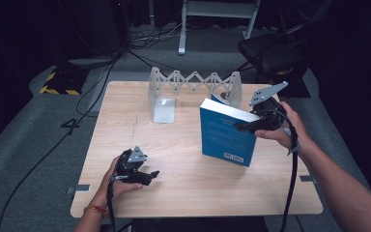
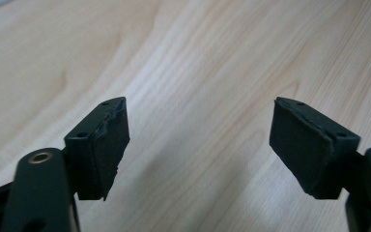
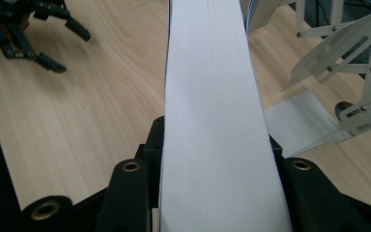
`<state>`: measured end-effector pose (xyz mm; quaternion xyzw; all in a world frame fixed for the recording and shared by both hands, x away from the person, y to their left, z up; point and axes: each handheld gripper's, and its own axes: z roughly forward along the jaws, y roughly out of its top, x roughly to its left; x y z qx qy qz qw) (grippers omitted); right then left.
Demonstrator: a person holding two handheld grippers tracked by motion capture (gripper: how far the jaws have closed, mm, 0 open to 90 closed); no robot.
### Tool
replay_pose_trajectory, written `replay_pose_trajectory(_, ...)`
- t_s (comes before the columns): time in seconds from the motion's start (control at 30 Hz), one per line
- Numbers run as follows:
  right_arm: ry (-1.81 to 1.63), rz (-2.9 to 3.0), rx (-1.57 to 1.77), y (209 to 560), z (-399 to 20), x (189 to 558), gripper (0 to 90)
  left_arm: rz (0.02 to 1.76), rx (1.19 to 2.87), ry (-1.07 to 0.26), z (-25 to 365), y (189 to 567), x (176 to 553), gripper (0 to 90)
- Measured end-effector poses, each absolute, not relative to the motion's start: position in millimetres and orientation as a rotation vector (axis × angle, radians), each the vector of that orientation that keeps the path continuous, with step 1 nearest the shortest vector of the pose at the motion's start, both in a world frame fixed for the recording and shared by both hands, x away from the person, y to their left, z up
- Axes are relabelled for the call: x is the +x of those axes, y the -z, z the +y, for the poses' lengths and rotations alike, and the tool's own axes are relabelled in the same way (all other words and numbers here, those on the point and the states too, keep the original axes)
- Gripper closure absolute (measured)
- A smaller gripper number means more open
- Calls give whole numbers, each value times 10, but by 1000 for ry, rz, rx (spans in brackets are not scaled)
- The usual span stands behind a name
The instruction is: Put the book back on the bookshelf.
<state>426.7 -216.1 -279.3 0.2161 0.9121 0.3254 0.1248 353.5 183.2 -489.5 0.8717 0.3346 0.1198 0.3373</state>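
Left claw [image 1: 150, 175] is hovering low over the near left part of the wooden bench [image 1: 183, 193], its jaws standing well apart with only bare wood grain between them; in the left gripper view the black pads [image 2: 107, 145] are showing worn, ragged edges, and both jaw bases are being cut off by the lower frame edge.

Right claw [image 1: 244, 126] is gripping the blue book [image 1: 224, 135] by its fore-edge, jaws clamped on the page block. The book is standing upright right of the bench's centre, tilted slightly, its cover bearing small pale print too fine to read and a dark label near the lower corner. In the right gripper view the white page block [image 3: 212, 121] is rising between the jaws and hiding the covers and much of the bench behind it.

Farther back, a white folding rack [image 1: 193, 84] of scissor-linked bars is standing along the far edge, with a clear upright divider [image 1: 164, 110] at its left end; its slots are holding nothing. The right end is partly hidden behind the book.
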Motion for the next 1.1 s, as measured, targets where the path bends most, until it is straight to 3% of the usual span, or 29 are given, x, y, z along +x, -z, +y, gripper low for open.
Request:
replay_pose_trajectory(0.3, -950, 2589, 745, 2695, -2209, 4532, 620, 866, 2250, -317, 1815, 5033, 3527, 152)
replay_pose_trajectory(1.1, -929, 2372, 971, 2483, -2345, 5028, 620, 856, 2249, -322, 1822, 5039, 3532, 150)
